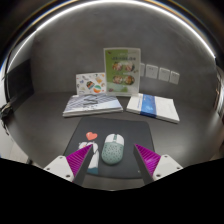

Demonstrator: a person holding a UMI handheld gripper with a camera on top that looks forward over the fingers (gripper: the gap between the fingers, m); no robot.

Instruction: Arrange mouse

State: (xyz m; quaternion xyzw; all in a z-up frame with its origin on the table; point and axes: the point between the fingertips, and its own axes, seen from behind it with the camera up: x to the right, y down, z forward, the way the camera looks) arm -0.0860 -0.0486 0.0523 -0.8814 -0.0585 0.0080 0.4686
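Pale blue-grey and rounded, the mouse (112,150) sits on a dark mouse pad (120,135) that lies on the dark tabletop (40,125), and it rests on its own, between the two fingers of the gripper (112,163) with a clear gap at either side. The gripper is released: its fingers stand spread, one at about eight o'clock from the mouse and the other at about four o'clock, each showing a magenta pad (80,156) on its inner face, and neither pad touches the mouse. At roughly ten o'clock from the mouse, also on the mouse pad and just beside the mouse, lies a small red heart-shaped object (92,135). Beyond the mouse pad, at about eleven o'clock, an open book or magazine (92,104) lies flat on the tabletop, with a small printed card or booklet (90,85) propped or lying just behind it. At about one o'clock from the mouse, a white book with a blue band (152,106) lies flat, near the far edge of the mouse pad and apart from the open book. Farther off at twelve o'clock, a green and white printed sheet (122,66) stands upright against the grey wall (60,55). To its right, a row of small pale plates, perhaps switches or sockets (160,73), is fixed on the wall.
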